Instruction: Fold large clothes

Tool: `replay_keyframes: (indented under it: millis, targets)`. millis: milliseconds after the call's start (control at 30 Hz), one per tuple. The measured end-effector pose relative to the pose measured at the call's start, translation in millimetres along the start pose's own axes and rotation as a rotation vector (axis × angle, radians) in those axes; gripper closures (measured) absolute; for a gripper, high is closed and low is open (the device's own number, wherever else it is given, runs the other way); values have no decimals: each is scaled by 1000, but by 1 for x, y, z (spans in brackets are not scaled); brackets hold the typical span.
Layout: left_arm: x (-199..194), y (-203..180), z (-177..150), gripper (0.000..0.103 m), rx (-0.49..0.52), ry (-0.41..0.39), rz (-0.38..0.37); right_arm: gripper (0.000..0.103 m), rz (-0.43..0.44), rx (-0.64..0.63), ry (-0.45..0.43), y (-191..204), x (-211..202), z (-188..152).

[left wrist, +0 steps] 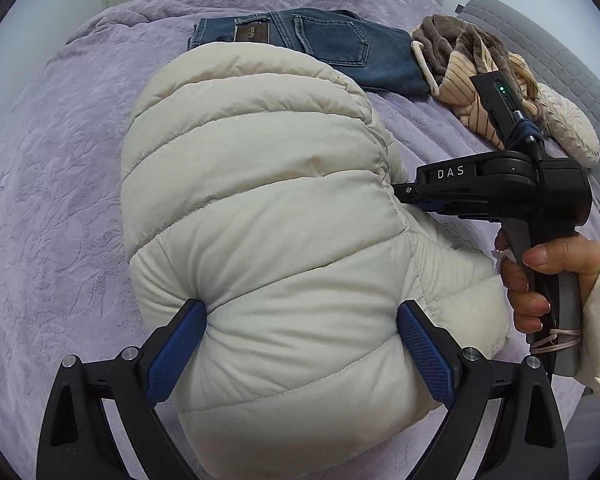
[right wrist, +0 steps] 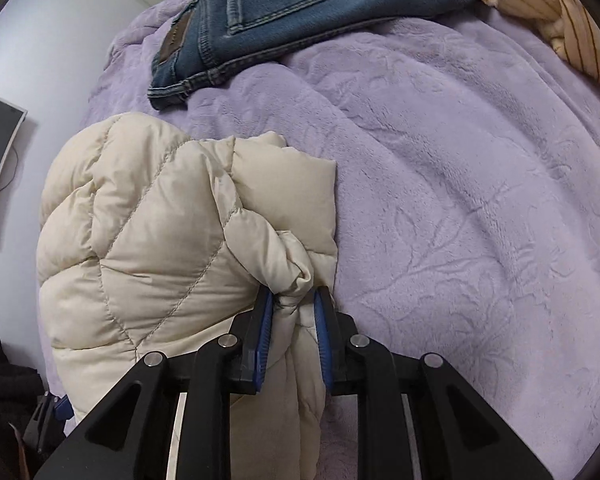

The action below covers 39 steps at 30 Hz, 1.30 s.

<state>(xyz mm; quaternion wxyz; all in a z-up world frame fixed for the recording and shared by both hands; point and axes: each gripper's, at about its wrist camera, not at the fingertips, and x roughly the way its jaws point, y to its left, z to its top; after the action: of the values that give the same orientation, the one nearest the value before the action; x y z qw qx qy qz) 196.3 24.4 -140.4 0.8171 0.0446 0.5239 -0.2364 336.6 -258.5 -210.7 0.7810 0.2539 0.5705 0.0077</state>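
A cream quilted puffer jacket [left wrist: 256,200] lies bunched on the purple bedspread [left wrist: 52,200]. My left gripper [left wrist: 302,328] is closed around a thick puffy fold of it, the blue pads pressing in from both sides. My right gripper [right wrist: 294,304] is shut on a thinner gathered edge of the jacket [right wrist: 148,240]. In the left wrist view the right gripper [left wrist: 404,192] reaches in from the right, held by a hand [left wrist: 540,280], its tips buried in the jacket's side.
Folded blue jeans [left wrist: 328,48] lie at the far side of the bed, also in the right wrist view [right wrist: 284,12]. A heap of brown and striped peach clothes [left wrist: 484,76] sits at the far right. A grey quilted headboard [left wrist: 560,60] borders the right.
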Motion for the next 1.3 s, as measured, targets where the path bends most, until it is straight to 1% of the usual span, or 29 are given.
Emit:
replay_keyframes:
  millis: [167, 333, 467, 567, 700, 900, 1100, 1300]
  targets:
    - [0, 1, 3, 7, 3, 14, 4, 81, 5, 36, 7, -3, 1, -1]
    - [-4, 4, 4, 7, -9, 24, 7, 81, -29, 31, 11, 5, -12, 0]
    - [-7, 9, 5, 7, -29, 25, 7, 81, -41, 25, 0, 11, -34, -6]
    - [-9, 12, 5, 7, -43, 22, 9, 81, -30, 16, -19, 16, -55, -17]
    - [-12, 14, 7, 7, -66, 24, 9, 81, -8, 0, -32, 25, -79, -39]
    - [-21, 22, 9, 7, -123, 32, 0, 81, 41, 23, -45, 33, -101, -66]
    - [-27, 27, 9, 7, -149, 42, -2, 81, 65, 37, -53, 39, -109, -75]
    - [-35, 30, 7, 7, -173, 56, -1, 81, 63, 33, -51, 45, -111, -78]
